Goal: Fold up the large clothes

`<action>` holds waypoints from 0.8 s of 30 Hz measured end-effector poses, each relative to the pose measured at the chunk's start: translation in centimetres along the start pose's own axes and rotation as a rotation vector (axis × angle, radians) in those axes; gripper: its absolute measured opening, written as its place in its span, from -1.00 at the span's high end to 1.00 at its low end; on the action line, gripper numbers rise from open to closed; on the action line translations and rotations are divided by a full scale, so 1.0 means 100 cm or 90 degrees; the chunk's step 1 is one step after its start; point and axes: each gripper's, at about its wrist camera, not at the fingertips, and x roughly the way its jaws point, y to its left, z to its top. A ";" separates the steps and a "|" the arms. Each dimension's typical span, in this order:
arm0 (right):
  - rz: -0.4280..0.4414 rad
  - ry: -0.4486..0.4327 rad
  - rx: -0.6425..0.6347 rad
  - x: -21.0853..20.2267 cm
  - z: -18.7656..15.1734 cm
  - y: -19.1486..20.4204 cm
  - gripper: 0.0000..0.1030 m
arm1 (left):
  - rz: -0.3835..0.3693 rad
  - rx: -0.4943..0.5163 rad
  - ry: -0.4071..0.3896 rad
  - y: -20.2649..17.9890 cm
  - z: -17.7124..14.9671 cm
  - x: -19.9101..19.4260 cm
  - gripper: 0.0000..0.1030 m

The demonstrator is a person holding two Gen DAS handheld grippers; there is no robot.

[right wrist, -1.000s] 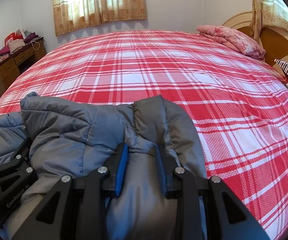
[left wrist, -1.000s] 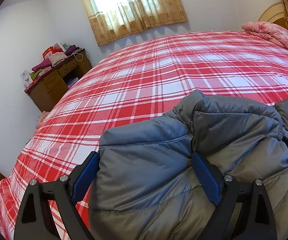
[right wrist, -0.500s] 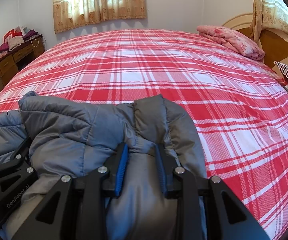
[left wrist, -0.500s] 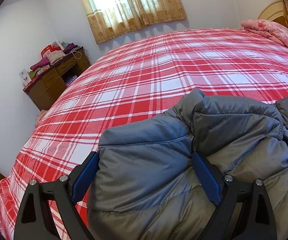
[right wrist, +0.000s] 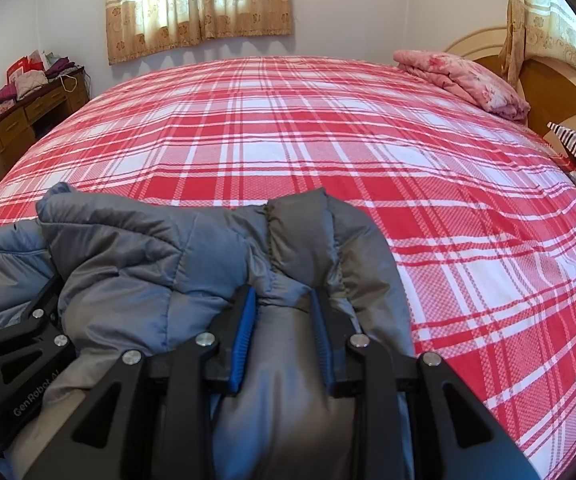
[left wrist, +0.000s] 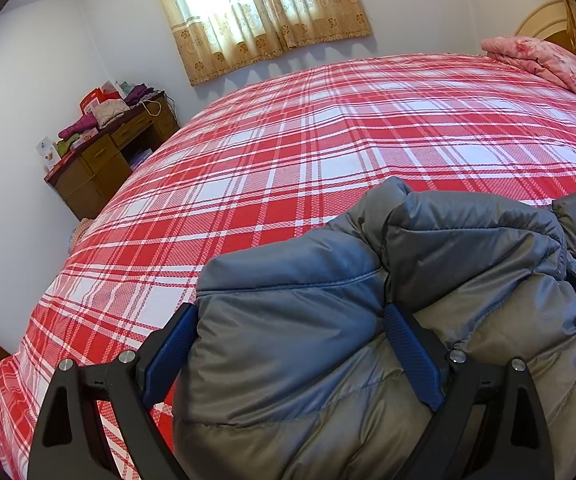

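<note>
You have the jacket [left wrist: 367, 320] bunched at the near edge of the bed [left wrist: 327, 140], held up between your two tools with the plaid sheet stretching away beyond it. Your left gripper [left wrist: 288, 344] has its jaws set wide, with a thick wad of padded fabric filling the whole gap; both blue pads press into it. Your right gripper [right wrist: 284, 320] has its jaws much closer together, pinching a narrower ridge of the same jacket [right wrist: 168, 248] near a stitched seam.

Expect this thing to be light for its bulk, soft and springy. The quilted filling will squash under the pads and then push back, so a hold that feels firm may sit on air and loosen. The shell looks smooth and a little shiny, which I judge to be slippery, so layers may slide over one another inside a fat grab like the left one.

Take hold where the fabric is thin and firm: a seam, a hem or the stitched channel between two padded sections. The right hold is the better model. From these views you cannot tell which part of the garment each tool has, whether collar, sleeve or hem, since most of it hangs below the cameras.

It will not crease sharply, so press each fold flat against the bed and let the air out before you release.
</note>
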 end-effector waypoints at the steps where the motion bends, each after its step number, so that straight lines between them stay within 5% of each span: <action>1: 0.001 0.000 0.001 0.000 0.000 0.000 0.40 | 0.000 0.000 0.000 0.000 0.000 0.000 -0.82; 14: 0.033 0.000 0.014 -0.006 0.003 -0.005 0.31 | -0.023 0.004 0.013 0.006 0.004 -0.004 -0.83; 18: 0.085 -0.036 0.035 -0.044 -0.003 -0.030 -0.55 | -0.129 -0.046 0.015 0.050 -0.007 -0.038 -0.82; 21: 0.048 -0.087 0.041 -0.075 -0.023 -0.050 -0.63 | -0.181 -0.066 0.002 0.078 -0.031 -0.061 -0.82; 24: 0.071 -0.071 0.076 -0.079 -0.049 -0.066 -0.63 | -0.208 -0.077 -0.001 0.094 -0.059 -0.067 -0.82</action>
